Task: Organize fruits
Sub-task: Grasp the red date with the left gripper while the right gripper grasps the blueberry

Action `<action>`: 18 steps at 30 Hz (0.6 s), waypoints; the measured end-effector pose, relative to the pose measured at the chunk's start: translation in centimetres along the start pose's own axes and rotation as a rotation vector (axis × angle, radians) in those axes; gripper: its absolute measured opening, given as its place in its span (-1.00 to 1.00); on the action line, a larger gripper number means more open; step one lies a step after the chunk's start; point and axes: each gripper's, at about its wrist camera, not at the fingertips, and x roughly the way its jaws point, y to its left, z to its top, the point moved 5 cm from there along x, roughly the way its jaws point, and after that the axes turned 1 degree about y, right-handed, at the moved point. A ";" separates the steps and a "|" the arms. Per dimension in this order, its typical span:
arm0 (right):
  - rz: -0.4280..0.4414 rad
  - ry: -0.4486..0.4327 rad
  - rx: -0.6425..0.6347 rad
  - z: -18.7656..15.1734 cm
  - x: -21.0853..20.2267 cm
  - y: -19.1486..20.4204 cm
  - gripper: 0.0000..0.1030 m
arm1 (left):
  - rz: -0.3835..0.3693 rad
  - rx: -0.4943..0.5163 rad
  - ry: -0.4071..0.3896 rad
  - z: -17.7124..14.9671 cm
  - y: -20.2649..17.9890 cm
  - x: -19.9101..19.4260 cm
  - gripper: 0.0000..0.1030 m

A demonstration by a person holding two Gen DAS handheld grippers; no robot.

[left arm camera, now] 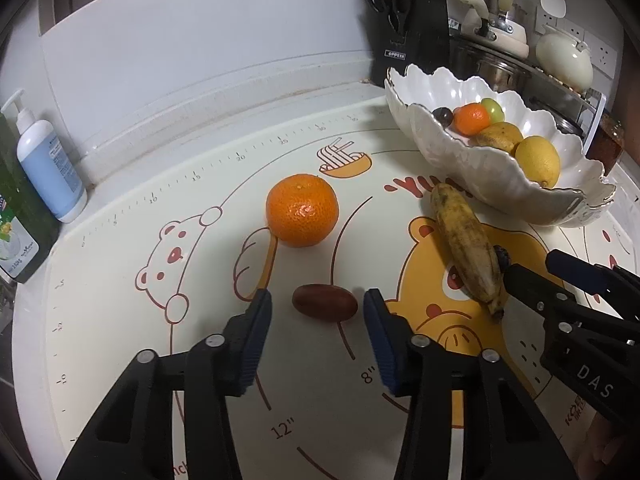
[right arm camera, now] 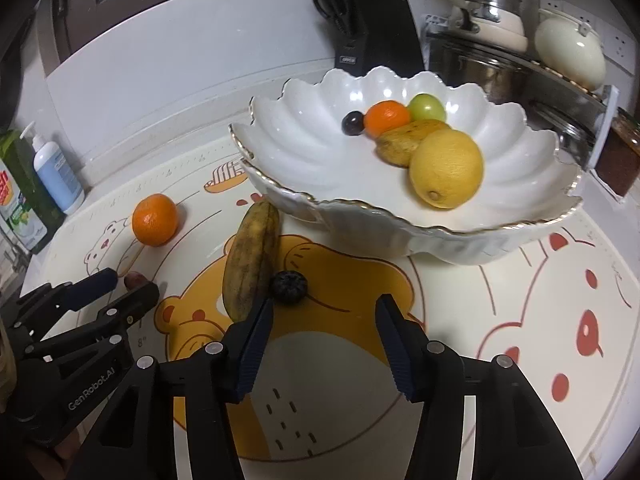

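Observation:
My left gripper (left arm camera: 318, 312) is open, its fingers on either side of a dark red date (left arm camera: 324, 303) lying on the mat. An orange (left arm camera: 302, 210) lies beyond it. A spotted banana (left arm camera: 468, 242) lies to the right, with a dark blueberry (right arm camera: 289, 286) beside it. My right gripper (right arm camera: 324, 316) is open just in front of the blueberry. A white scalloped bowl (right arm camera: 320, 140) holds a lemon (right arm camera: 446, 168), a small orange, a green grape, a dark grape and a brownish fruit. The left gripper also shows in the right wrist view (right arm camera: 120, 284).
A cartoon bear mat (left arm camera: 160, 320) covers the counter. A soap pump bottle (left arm camera: 50, 164) and a green bottle (left arm camera: 16, 216) stand at far left. A knife block (left arm camera: 408, 32), pots and kettles (right arm camera: 568, 48) stand behind the bowl.

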 end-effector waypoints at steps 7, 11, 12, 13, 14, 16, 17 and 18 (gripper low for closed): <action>0.004 0.007 -0.018 0.3 0.8 0.3 0.01 | -0.011 -0.007 0.007 0.3 -0.1 0.6 -0.25; 0.021 0.019 -0.046 0.3 1.3 1.0 -0.02 | -0.026 -0.006 0.007 0.3 -0.2 0.6 -0.34; 0.021 0.022 -0.055 0.4 1.4 1.2 -0.04 | -0.028 -0.008 0.007 0.4 -0.2 0.7 -0.36; 0.022 0.022 -0.062 0.4 1.4 1.4 -0.06 | -0.030 -0.011 0.007 0.4 -0.2 0.7 -0.36; 0.021 0.023 -0.070 0.5 1.5 1.5 -0.08 | -0.032 -0.013 0.007 0.4 -0.2 0.6 -0.36; 0.027 0.023 -0.086 0.5 1.6 1.8 -0.21 | -0.032 -0.013 0.007 0.4 -0.2 0.6 -0.37; 0.033 0.023 -0.094 0.5 1.6 2.0 -0.27 | -0.032 -0.013 0.006 0.4 -0.2 0.6 -0.37; 0.042 0.023 -0.101 0.5 1.6 2.2 -0.42 | -0.032 -0.013 0.006 0.4 -0.2 0.6 -0.37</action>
